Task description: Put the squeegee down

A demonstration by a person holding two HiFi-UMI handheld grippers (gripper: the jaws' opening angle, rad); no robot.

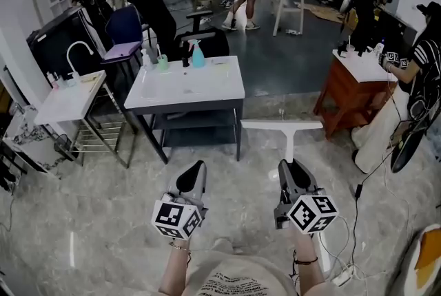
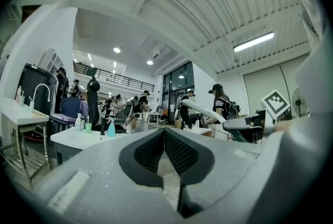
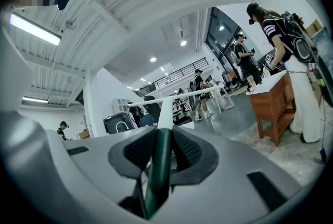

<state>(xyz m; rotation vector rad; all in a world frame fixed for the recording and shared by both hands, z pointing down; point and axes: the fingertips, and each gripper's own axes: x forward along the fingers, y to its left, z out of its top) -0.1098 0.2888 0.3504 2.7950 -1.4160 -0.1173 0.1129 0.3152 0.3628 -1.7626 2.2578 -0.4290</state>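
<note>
A white squeegee (image 1: 282,127) with a dark green handle (image 3: 157,165) sticks out level from my right gripper (image 1: 290,168), its blade crosswise over the floor just short of the white sink table (image 1: 227,90). The right gripper (image 3: 158,140) is shut on that handle, and the blade (image 3: 182,95) shows beyond the pads. My left gripper (image 1: 192,171) hovers to the left of it at the same height. The left gripper (image 2: 164,140) has its pads meeting at the tips with nothing held. From the left gripper view the squeegee (image 2: 204,111) and right gripper show at the right.
The sink table carries a teal spray bottle (image 1: 198,54) and a green cup (image 1: 162,62). A second white sink stand (image 1: 69,100) is at left, a red-brown wooden cabinet (image 1: 348,91) at right. Several people work at the back. Cables (image 1: 344,246) lie on the marble floor at right.
</note>
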